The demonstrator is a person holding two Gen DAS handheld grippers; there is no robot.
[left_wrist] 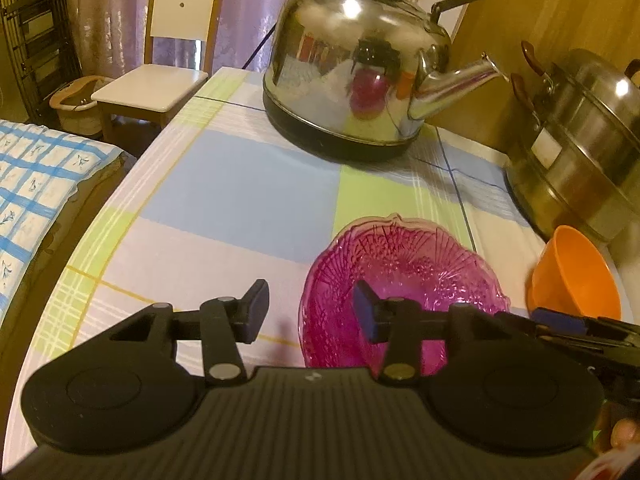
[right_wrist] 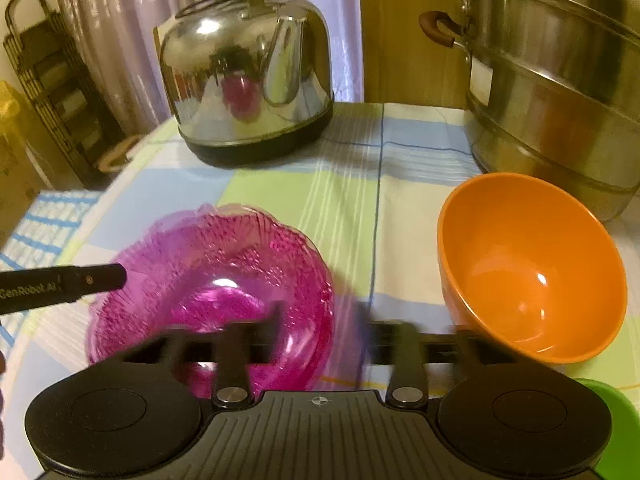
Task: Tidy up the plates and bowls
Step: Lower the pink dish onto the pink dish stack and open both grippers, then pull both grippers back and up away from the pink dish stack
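**Both grippers over the bowls, fingers apart**

Pink bowl [right_wrist: 212, 292]: clear ribbed plastic with a wavy rim, upright on the checked cloth of the bench [left_wrist: 224, 200], mouth up. Round, so no long axis. It sits near the front edge, left of centre in the right wrist view.

Orange bowl [right_wrist: 532, 268]: upright, mouth up, tilted slightly toward the camera in the fisheye. Round too. It stands to the right of the pink bowl, apart from it, just in front of the steel steamer pot [right_wrist: 560, 92].

Left gripper [left_wrist: 310, 312]: fingers apart, nothing clamped. The right finger hangs over the pink bowl's near left rim; the left finger is over bare cloth.

Right gripper [right_wrist: 320, 328]: fingers apart and blurred, empty. The left one overlaps the pink bowl's near right rim; the right one lies close to the orange bowl's base. Contact cannot be told.

Kettle [left_wrist: 356, 64] stands at the far side, spout pointing right.
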